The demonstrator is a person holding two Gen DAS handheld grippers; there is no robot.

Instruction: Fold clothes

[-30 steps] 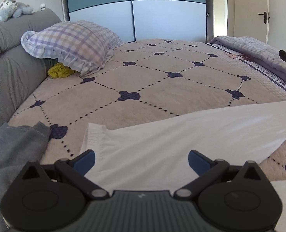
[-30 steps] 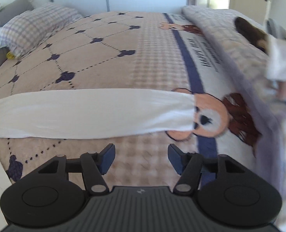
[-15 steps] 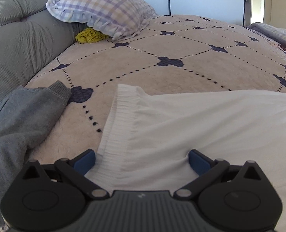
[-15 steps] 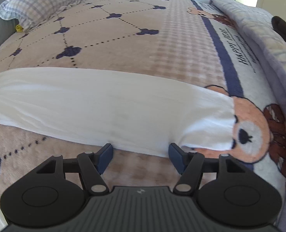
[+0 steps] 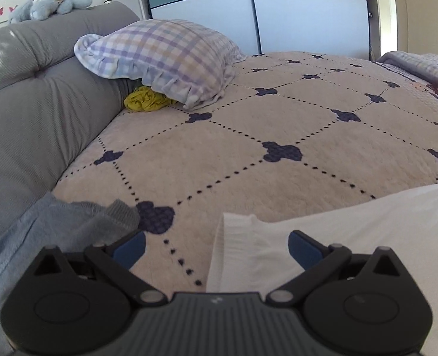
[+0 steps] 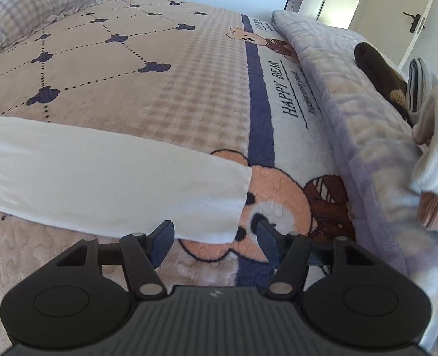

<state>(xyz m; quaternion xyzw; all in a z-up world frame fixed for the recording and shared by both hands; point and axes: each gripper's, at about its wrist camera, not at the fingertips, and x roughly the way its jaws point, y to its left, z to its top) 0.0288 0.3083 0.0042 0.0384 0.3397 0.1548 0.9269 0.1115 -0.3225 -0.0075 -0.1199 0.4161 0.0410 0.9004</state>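
Observation:
A long white garment [image 5: 352, 231] lies flat across the bed. In the left wrist view its ribbed end sits between the wide-spread fingers of my left gripper [image 5: 216, 249], nearer the right finger, with no pad pressing on it. In the right wrist view the other end of the white garment [image 6: 100, 178] lies over a bear print. Its lower corner is just ahead of my right gripper [image 6: 214, 244], whose jaws are closing a little and stand apart, off the cloth. A grey garment [image 5: 56, 228] lies crumpled by my left finger.
A beige quilted blanket [image 5: 278, 118] covers the bed. A checked pillow [image 5: 165, 59] and a yellow cloth [image 5: 145, 102] lie against the grey headboard [image 5: 35, 95]. A rolled lilac quilt [image 6: 352, 95] carries a pile of clothes [image 6: 435, 154] at the right.
The left gripper has slid left, so the garment's ribbed end now sits right of centre and the grey garment is closer. The right gripper has moved right to the garment's other end.

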